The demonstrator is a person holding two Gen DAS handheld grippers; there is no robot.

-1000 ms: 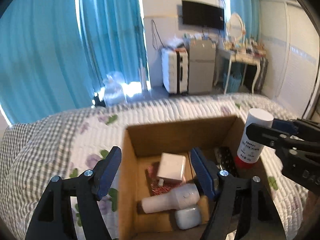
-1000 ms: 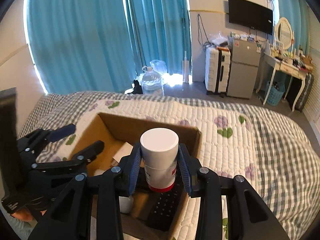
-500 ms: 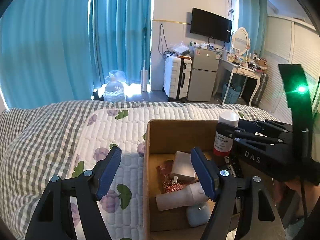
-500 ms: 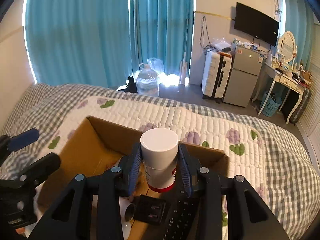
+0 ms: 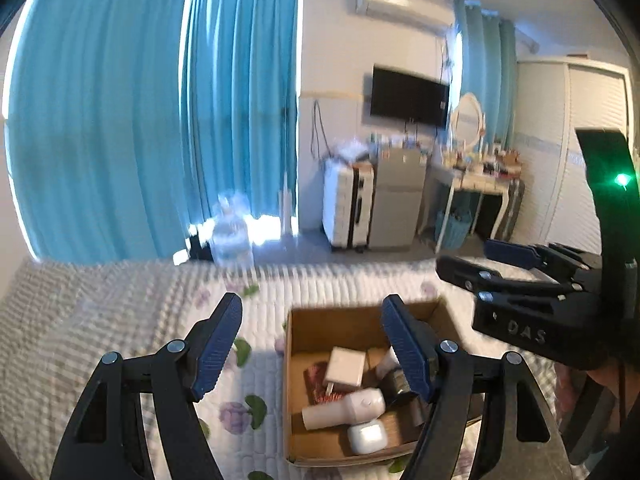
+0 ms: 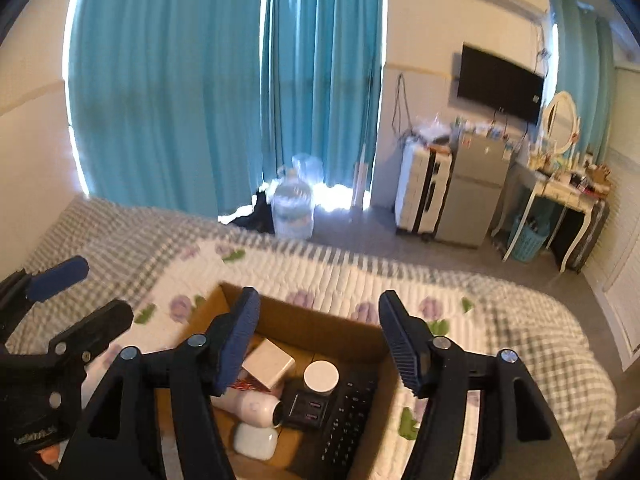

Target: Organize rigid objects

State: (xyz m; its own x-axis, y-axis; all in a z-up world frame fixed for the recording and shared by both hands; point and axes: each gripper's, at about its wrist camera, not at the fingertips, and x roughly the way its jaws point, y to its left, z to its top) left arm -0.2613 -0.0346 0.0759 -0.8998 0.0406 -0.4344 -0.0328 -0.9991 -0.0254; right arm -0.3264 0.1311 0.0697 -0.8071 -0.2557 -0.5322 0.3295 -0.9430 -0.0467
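Note:
A cardboard box [image 6: 320, 322] sits on the quilted bed and also shows in the left wrist view [image 5: 332, 320]. The white-capped bottle [image 6: 321, 376] stands upright inside it, next to a black remote [image 6: 352, 412], a black adapter [image 6: 306, 410], a white charger block [image 6: 269, 363], a white cylinder [image 6: 252, 406] and a white earbud case [image 6: 256, 444]. My right gripper [image 6: 320, 344] is open and empty above the box. My left gripper [image 5: 312, 348] is open and empty, up and left of the box. The right gripper also shows in the left wrist view [image 5: 480, 264].
The bed's flowered quilt [image 6: 460, 320] surrounds the box. Beyond the bed are blue curtains [image 6: 224, 80], a water jug [image 6: 292, 208], a white suitcase [image 6: 420, 188], a small fridge [image 6: 476, 196] and a dressing table [image 6: 560, 192].
My right gripper opened and let go of the bottle, which now stands in the box. Both grippers rose and pulled back from the box.

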